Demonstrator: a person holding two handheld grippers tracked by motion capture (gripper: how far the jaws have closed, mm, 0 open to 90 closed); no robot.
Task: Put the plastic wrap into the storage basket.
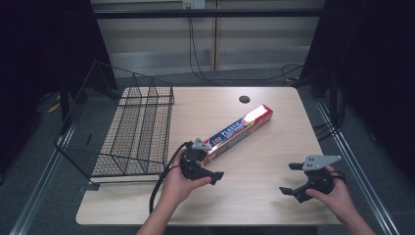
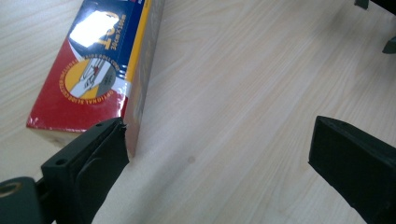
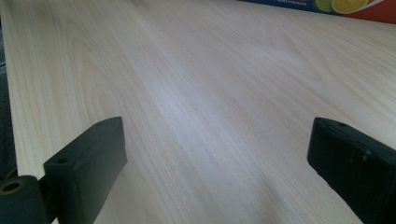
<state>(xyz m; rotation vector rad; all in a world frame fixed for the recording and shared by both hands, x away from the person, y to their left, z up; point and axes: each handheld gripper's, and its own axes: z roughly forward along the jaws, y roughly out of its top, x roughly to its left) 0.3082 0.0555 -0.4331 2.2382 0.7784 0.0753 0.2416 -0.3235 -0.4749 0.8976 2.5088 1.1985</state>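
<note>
The plastic wrap box [image 1: 238, 131] lies flat on the table [image 1: 254, 196], running diagonally from near the centre-back down toward the person's left hand [image 1: 177, 183]. Its near end sits right by the left gripper [image 1: 205, 169], w/ the wire basket [image 1: 122, 127] just beside it to the left (empty, as far as the mesh lets me see).

Left gripper: jaws spread wide, nothing between them. In the left gripper view one jaw appears to touch the box's [image 2: 100, 65] near corner, or sit just in front of it, while the other jaw stands well apart over bare wood, so the box isn't between the jaws. Right gripper [image 1: 293, 178]: also wide open, empty, resting low over the table [image 3: 196, 93] at the front right, well apart from the box; in the right gripper view a strip of the box [image 3: 345, 7] shows at the top edge.

Handling, my judgement: long, thin cardboard carton, prob. light, w/ the roll inside giving it most of its weight along the whole length. Stiff enough lengthwise, but the walls are thin card and will dent if squeezed hard. The print looks glossy (there's glare on the top face), so it may slip in smooth jaws.

Where to grab: across the narrow width, jaws on the two long side faces. Taken at the near end only, it'll likely droop or swing; a hold closer to the middle, or one gripper per end, should keep it level. Left gripper would need to shift sideways so both jaws straddle the box first.
</note>
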